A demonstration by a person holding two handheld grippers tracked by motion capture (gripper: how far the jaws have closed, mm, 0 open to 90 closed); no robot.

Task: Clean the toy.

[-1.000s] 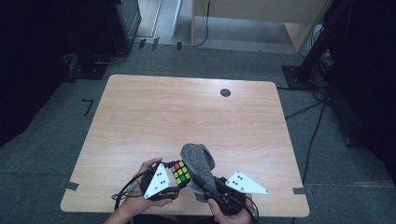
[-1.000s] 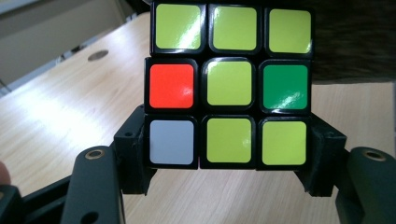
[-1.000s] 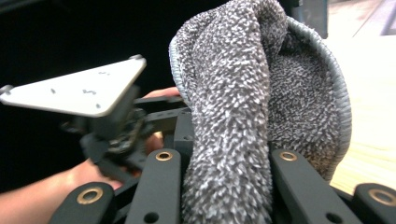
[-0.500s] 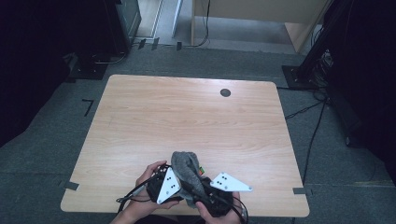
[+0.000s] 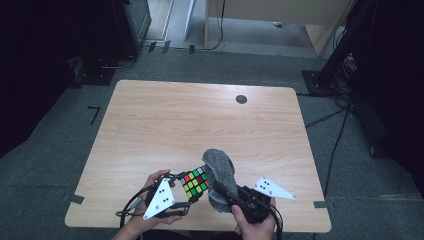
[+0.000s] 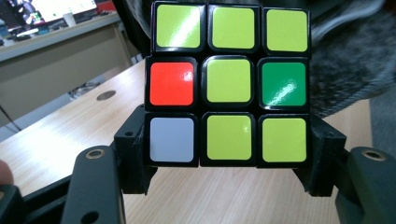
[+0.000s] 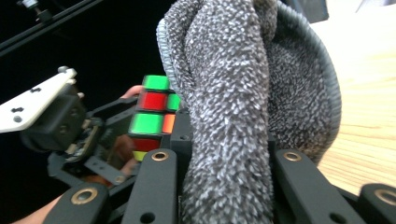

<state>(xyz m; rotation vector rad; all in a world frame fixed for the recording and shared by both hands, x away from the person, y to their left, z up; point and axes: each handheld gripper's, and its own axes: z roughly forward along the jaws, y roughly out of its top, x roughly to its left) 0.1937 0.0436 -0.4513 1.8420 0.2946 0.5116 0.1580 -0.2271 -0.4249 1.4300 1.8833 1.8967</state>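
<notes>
Near the front edge of the pale wooden tabletop [image 5: 200,120], the person's two hands hold the grippers close together, both raised off the surface. The left gripper [image 5: 186,194] has its black fingers [image 6: 133,154] closed on a multicoloured puzzle cube with black edges [image 5: 196,182], pinching it by its lower sides. In the left gripper view the cube [image 6: 229,84] stands upright between the fingers, and the face turned to the camera is mostly yellow-green, with one red square, one dark green square and one pale grey-white square. The grey three-cornered plate of this gripper lies just left of the cube in the high view.

The right gripper [image 5: 222,190] has its black fingers [image 7: 156,186] clamped on a grey fuzzy cloth [image 5: 220,172], which rises as a bunched, folded wad out of the grip. In the right gripper view the cloth [image 7: 233,107] stands between the two fingers, its nubby pile toward the camera and a stitched hem curving round its right side. The cloth sits just right of the cube; in the high view the two appear to touch along the cube's right side, though actual contact cannot be told for sure.

A small dark round grommet [image 5: 241,99] sits in the tabletop near its far edge, well apart from the hands. Grey carpet floor [image 5: 350,165] surrounds the tabletop.
</notes>
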